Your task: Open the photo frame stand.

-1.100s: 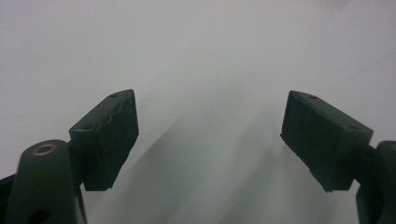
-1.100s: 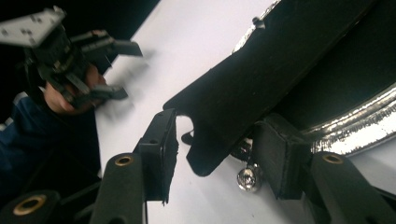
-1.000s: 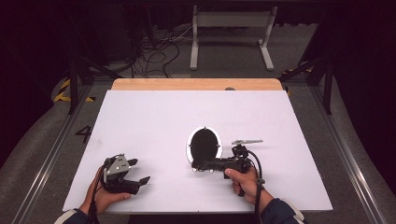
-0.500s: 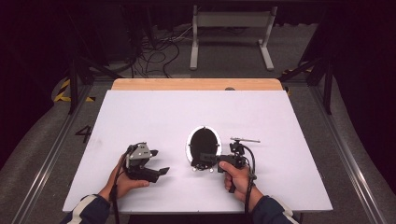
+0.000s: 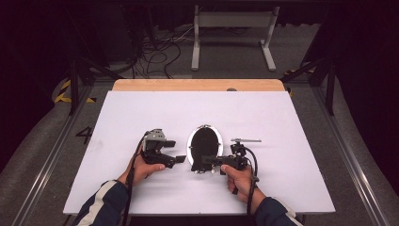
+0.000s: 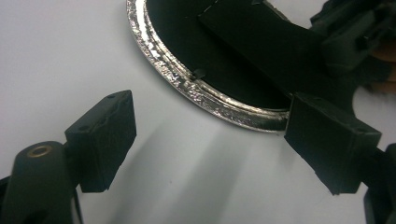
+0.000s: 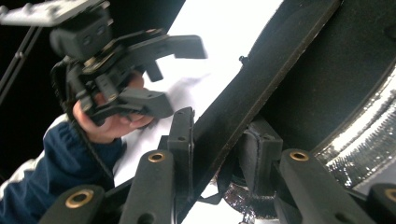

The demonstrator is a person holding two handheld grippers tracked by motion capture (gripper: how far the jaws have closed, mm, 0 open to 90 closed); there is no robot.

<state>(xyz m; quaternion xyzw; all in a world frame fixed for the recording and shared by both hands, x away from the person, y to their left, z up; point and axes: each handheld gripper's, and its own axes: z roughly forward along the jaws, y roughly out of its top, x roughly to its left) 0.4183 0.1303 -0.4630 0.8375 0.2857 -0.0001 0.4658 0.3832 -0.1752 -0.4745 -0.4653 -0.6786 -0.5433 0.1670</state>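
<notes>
Room: dark studio; cables and a white metal stand [image 5: 234,33] on the floor beyond the table.
Surface: white tabletop [image 5: 282,117] with a bare wooden strip [image 5: 197,85] along its far edge.
Object: oval picture frame [image 5: 205,145], silver rim, black back panel facing up, lying flat near the middle of the table, toward the person's side. A black easel strut [image 7: 261,79] runs across the back.
Right gripper [image 5: 203,164]: at the near end of the frame, jaws clamped together on the black strut; the right gripper view shows the strut pinched between the two pads [image 7: 184,135], lifted a little off the back panel.
Left gripper [image 5: 178,160]: just to the left of the frame, not touching it. Jaws stand wide apart; the left gripper view shows both pads [image 6: 105,137] over bare table with the silver rim [image 6: 205,95] just ahead of them.
Hands: left hand [image 5: 141,167] and right hand [image 5: 240,178] each hold a gripper, sleeves coming in from the near edge.
Step in hand (judgement): strut is being pulled open with the right gripper while the left comes in to steady or take the frame.
Next move (judgement): left jaws need to advance and close across the rim on its near-left side; the grip should be firm, since the rim looks thin and smooth.
Risk (judgement): frame may slide on the smooth tabletop if the strut is pulled before the left gripper holds the rim.
</notes>
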